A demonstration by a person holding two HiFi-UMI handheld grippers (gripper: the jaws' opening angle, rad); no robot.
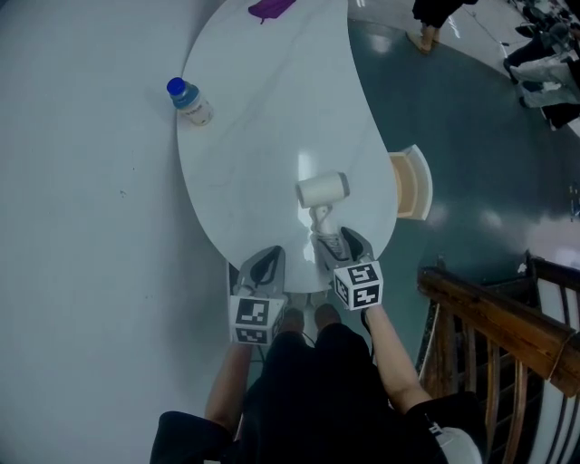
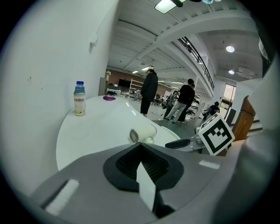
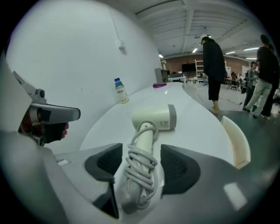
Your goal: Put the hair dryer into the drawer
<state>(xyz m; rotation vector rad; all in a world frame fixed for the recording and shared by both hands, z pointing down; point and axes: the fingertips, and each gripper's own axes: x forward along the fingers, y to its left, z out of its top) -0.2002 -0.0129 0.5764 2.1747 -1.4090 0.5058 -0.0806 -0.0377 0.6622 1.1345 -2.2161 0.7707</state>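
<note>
Hair dryer of cream-white plastic [image 3: 153,118], its pale cord wound round the handle, lies on its side near the front edge of the table, barrel lying crosswise and handle toward the person. The right gripper [image 3: 140,164] has its grey jaws spread wide, with the cord-wrapped handle between them and neither pad pressing on it.

The step in hand looks like the grasp. It would go best if the jaws close squarely across the coils, so the cord is pinned along with the handle. They should grip close enough to the barrel that the heavier end does not swing. A loose loop could catch on a rim, so it is worth checking before lifting.

The curved pale-wood drawer [image 1: 412,181] stands pulled out at the table's right edge, near the hair dryer, so the carry should be short. The left gripper [image 2: 142,164] rests beside the right one, jaws together and nothing in them; it is free to steady the drawer.

The rounded white tabletop [image 1: 263,136] is glossy and probably slick, so the handle may skid if one pad touches first. A small blue-capped bottle [image 1: 189,101] stands toward the wall side, and a purple object [image 1: 270,7] lies at the far end. A white wall [image 1: 82,181] runs along the left, a dark green polished floor [image 1: 471,136] lies to the right, and a brown wooden railing [image 1: 498,326] is nearer the person. People [image 2: 149,92] stand in the open hall beyond.
</note>
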